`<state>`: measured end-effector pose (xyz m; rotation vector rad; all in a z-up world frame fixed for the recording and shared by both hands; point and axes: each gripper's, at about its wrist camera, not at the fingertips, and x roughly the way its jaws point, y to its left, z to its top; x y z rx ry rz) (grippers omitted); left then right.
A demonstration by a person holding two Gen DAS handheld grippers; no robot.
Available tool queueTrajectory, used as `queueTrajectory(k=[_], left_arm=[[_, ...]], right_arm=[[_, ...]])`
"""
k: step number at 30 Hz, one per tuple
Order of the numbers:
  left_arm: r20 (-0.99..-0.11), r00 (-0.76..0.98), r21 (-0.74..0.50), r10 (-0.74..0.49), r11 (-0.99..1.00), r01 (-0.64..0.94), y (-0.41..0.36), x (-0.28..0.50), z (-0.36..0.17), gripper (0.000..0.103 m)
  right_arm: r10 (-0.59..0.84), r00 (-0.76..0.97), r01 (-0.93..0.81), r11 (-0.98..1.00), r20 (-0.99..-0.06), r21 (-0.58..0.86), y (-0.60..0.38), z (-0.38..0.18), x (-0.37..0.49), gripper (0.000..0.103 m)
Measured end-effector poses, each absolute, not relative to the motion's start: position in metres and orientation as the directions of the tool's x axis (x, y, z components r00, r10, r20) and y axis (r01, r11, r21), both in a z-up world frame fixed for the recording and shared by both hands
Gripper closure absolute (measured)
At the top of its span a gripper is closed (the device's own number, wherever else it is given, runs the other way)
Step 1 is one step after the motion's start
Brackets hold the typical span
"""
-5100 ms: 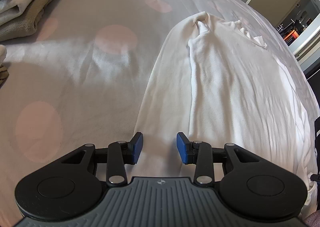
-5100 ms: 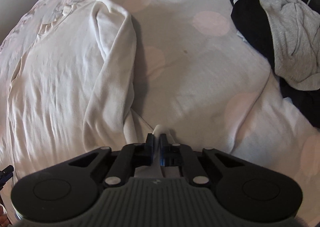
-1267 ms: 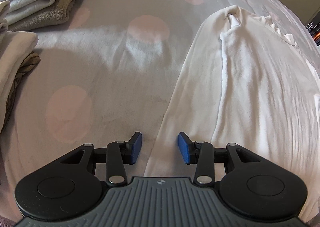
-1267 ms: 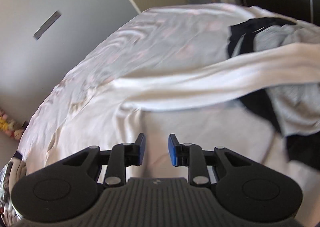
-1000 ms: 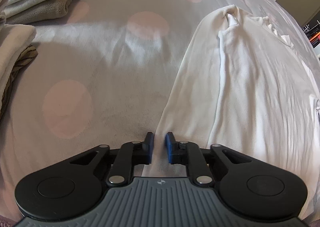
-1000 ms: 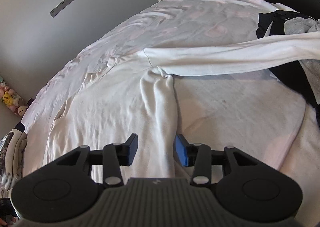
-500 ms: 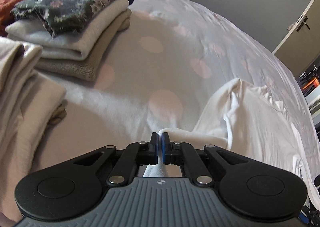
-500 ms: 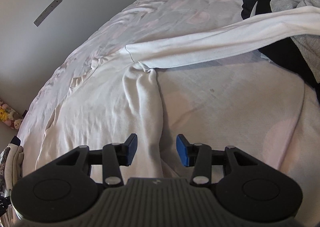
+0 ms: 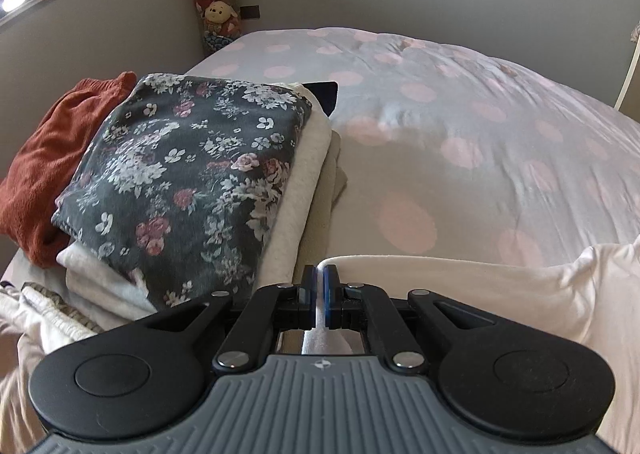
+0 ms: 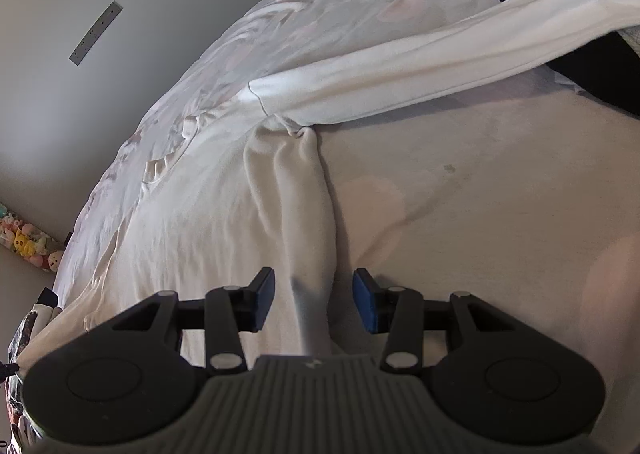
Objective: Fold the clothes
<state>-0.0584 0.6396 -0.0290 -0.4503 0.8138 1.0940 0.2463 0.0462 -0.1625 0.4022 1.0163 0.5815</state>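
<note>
Above bed (image 9: 460, 126), L gripper (image 9: 320, 286) pinches white shirt (image 9: 480, 294); R gripper (image 10: 314, 294) spread, pointing along shirt.

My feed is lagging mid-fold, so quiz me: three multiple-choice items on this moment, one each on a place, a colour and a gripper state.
1. What lies on top of the folded stack? A) dark floral garment B) black jacket C) blue jeans
2. What colour are the spots on the bedspread? A) green B) pink C) yellow
3. How does the right gripper stand? A) shut on the sleeve B) open, astride the white top's side edge C) shut on nothing

Key:
1 A, the dark floral garment crowns the folded stack.
2 B, the bedspread bears pale pink spots.
3 B, the right gripper gapes over the white top; the left gripper pinches its sleeve.
</note>
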Motion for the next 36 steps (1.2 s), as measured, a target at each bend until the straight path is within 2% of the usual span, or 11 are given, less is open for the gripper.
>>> queueTrajectory(k=[7, 14, 16, 21, 25, 30, 36], left_arm=[[-0.777, 0.151, 0.161, 0.611, 0.425, -0.891, 0.648, -0.042, -0.057, 0.098], [-0.706, 0.226, 0.223, 0.671, 0.513, -0.829, 0.584, -0.044, -0.039, 0.074], [-0.736, 0.274, 0.175, 0.619, 0.565, -0.806, 0.559, -0.045, -0.038, 0.071], [-0.866, 0.356, -0.043, 0.35, 0.657, -0.753, 0.497, -0.047, -0.059, 0.071], [-0.921, 0.351, -0.144, 0.17, 0.688, -0.711, 0.448, -0.046, -0.092, 0.066], [-0.969, 0.247, -0.162, 0.02, 0.705, -0.69, 0.411, -0.047, -0.134, 0.065], [-0.973, 0.232, -0.167, -0.004, 0.706, -0.688, 0.404, -0.056, -0.139, 0.065]], right_arm=[[0.621, 0.39, -0.238, 0.781, -0.68, 0.577, 0.046, -0.168, 0.25, 0.056], [0.627, 0.402, -0.219, 0.773, -0.667, 0.595, 0.042, -0.167, 0.25, 0.055], [0.628, 0.409, -0.214, 0.771, -0.662, 0.599, 0.039, -0.166, 0.249, 0.055], [0.629, 0.428, -0.192, 0.765, -0.648, 0.615, 0.029, -0.16, 0.245, 0.053], [0.613, 0.438, -0.153, 0.772, -0.658, 0.617, 0.018, -0.156, 0.241, 0.053], [0.58, 0.409, -0.109, 0.798, -0.705, 0.593, 0.007, -0.15, 0.234, 0.053], [0.519, 0.321, -0.168, 0.855, -0.792, 0.491, 0.007, -0.135, 0.219, 0.054]])
